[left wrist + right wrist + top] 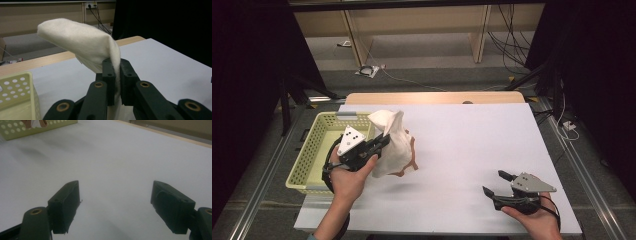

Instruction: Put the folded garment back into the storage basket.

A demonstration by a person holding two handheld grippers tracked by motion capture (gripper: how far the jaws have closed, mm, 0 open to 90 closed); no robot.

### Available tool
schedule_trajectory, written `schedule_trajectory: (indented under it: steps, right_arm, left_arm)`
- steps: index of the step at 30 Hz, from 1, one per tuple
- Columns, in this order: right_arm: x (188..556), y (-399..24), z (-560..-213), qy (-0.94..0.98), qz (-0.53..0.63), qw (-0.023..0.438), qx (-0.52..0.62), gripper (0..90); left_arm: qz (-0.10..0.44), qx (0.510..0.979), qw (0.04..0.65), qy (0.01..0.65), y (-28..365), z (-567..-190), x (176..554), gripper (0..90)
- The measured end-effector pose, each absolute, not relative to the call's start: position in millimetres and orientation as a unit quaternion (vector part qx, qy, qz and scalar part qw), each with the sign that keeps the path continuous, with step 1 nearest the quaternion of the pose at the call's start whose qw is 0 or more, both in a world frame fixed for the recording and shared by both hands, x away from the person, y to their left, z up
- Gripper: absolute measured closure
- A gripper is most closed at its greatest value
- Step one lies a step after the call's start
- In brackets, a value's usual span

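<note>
left gripper (383, 141) clenched on cream cloth (393, 142) (lifted) | right gripper (496, 183) released | yellow basket (307, 160) — contents unclear

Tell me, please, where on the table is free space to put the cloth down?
The white table is bare between the cloth and the right gripper, and along the far edge. It is crowded at the left: there the left gripper holds the cloth beside the yellow basket.

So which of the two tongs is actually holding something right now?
The left tongs, beside the yellow basket: their jaws are clamped on the cream cloth. The right tongs stand wide open over bare white table.
</note>
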State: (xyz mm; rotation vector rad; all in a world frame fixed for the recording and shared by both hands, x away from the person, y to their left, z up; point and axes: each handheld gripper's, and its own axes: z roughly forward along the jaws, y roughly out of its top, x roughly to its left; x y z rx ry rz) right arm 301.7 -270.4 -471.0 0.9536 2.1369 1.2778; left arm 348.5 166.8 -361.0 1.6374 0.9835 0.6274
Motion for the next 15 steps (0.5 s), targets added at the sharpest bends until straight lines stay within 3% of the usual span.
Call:
schedule_trajectory:
  steps: [15]
  right_arm:
    - [301.9,-270.4,-471.1,0.778,0.466,0.236,0.348,24.0]
  left_arm:
    - [0.269,0.68,0.538,0.418,174.1,-357.8,348.9,83.8]
